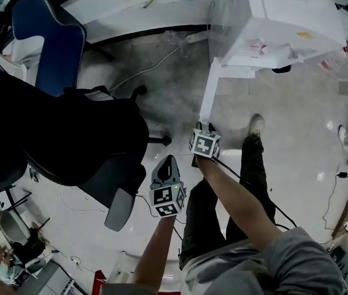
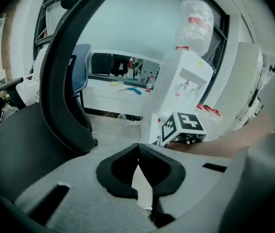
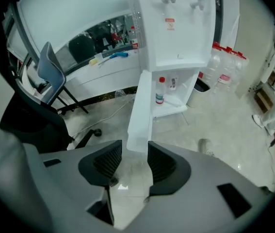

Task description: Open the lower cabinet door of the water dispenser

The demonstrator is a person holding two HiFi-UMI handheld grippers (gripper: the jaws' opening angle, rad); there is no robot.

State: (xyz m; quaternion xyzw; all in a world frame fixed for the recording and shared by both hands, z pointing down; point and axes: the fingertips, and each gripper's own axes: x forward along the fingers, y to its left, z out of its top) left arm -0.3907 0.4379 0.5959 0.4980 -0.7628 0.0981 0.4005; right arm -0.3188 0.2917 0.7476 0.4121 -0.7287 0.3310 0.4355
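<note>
The white water dispenser (image 1: 284, 17) stands at the top right, and its lower cabinet door (image 1: 209, 94) is swung out towards me. In the right gripper view the door's edge (image 3: 139, 115) sits between the jaws of my right gripper (image 3: 135, 152), which is shut on it near its lower corner. The head view shows that gripper (image 1: 203, 128) at the door's near end. The open cabinet holds a small bottle (image 3: 160, 91) on its shelf. My left gripper (image 1: 167, 160) hangs lower left of the door, apart from it. Its jaws (image 2: 137, 147) are shut with nothing between them.
A black office chair (image 1: 81, 146) stands close on the left, with a blue chair (image 1: 48, 35) behind it. A cable (image 1: 155, 63) runs across the floor by the white desk (image 1: 131, 11). Water bottles (image 3: 224, 67) stand right of the dispenser. My shoe (image 1: 256, 125) is near the door.
</note>
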